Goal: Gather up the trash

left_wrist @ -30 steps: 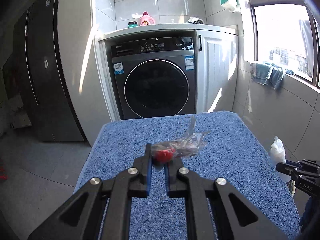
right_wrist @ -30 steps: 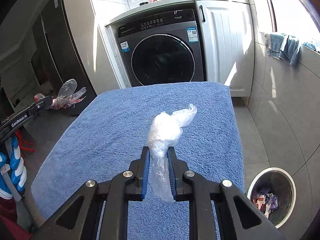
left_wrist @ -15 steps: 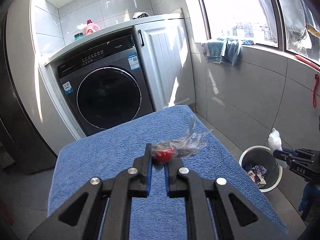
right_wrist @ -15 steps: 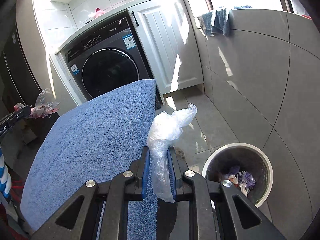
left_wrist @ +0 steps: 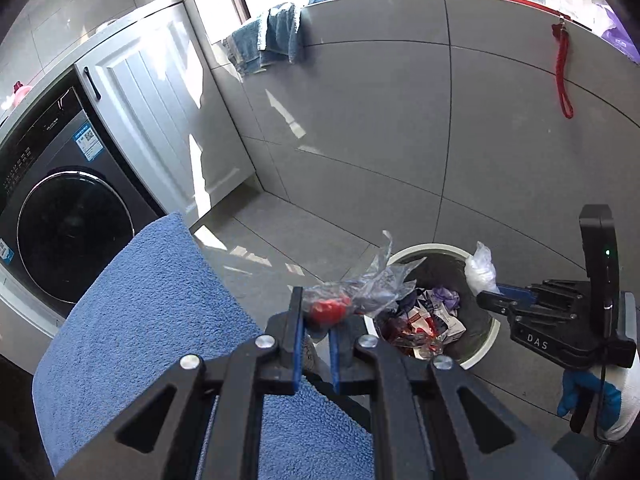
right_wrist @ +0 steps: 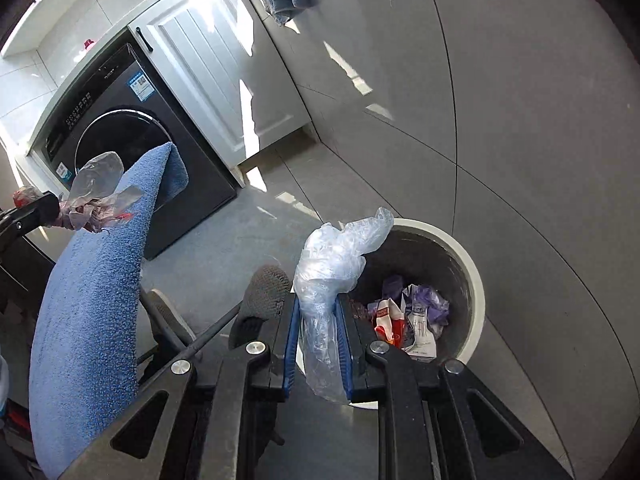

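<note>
Grey-tiled laundry room, blue terry-cloth table point(left_wrist: 152, 320), both grippers over the round white-rimmed trash bin point(right_wrist: 476, 280): left gripper point(left_wrist: 316, 320) pinching a clear wrapper with red bits point(left_wrist: 360, 292), right gripper point(right_wrist: 318, 332) clamped on a crumpled clear plastic bag point(right_wrist: 332, 264).

Trash bin's point(right_wrist: 476, 280) near rim behind claw point(right_wrist: 318, 316)

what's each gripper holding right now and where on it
Left gripper: clear wrapper with red scrap, pinched at its red end. Right gripper: crumpled clear plastic bag, pinched at its lower part.

Both wrist fisheyes tilt steeply down along their jaws, close above the floor. Both share the trash bin point(left_wrist: 434, 249) point(right_wrist: 476, 280), blue towel point(left_wrist: 140, 320) point(right_wrist: 92, 312), washing machine point(left_wrist: 60, 208) point(right_wrist: 116, 120).
</note>
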`<action>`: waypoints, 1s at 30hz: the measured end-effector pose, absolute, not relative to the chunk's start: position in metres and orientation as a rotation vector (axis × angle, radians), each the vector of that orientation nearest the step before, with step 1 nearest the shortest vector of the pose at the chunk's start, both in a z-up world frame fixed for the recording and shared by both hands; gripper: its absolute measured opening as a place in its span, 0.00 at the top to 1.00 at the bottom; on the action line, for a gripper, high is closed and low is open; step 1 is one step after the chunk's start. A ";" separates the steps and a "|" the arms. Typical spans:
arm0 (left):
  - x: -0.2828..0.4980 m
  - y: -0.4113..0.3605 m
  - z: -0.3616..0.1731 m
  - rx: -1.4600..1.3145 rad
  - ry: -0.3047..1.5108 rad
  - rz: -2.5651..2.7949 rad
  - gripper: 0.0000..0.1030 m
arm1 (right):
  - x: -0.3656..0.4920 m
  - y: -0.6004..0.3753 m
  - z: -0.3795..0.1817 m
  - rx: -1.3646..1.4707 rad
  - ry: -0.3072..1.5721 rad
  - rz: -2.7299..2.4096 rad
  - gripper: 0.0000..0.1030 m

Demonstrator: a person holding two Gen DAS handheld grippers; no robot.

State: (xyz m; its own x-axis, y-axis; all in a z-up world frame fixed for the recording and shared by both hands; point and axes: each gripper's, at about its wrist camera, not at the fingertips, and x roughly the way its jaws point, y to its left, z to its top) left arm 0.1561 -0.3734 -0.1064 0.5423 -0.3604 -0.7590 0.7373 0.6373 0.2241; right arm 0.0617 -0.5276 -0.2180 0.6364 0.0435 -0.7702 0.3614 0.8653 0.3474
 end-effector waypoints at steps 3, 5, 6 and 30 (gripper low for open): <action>0.166 -0.402 -0.128 0.596 0.791 -0.741 0.90 | 0.066 -0.541 -0.231 0.518 0.894 -0.213 0.84; 0.174 -0.419 -0.142 0.593 0.837 -0.768 0.89 | 0.070 -0.548 -0.239 0.517 0.910 -0.225 0.83; 0.178 -0.427 -0.148 0.594 0.859 -0.778 0.89 | 0.071 -0.550 -0.242 0.517 0.916 -0.228 0.83; 0.176 -0.380 -0.122 0.567 0.809 -0.646 0.66 | 0.086 -0.528 -0.193 0.312 0.903 -0.271 0.60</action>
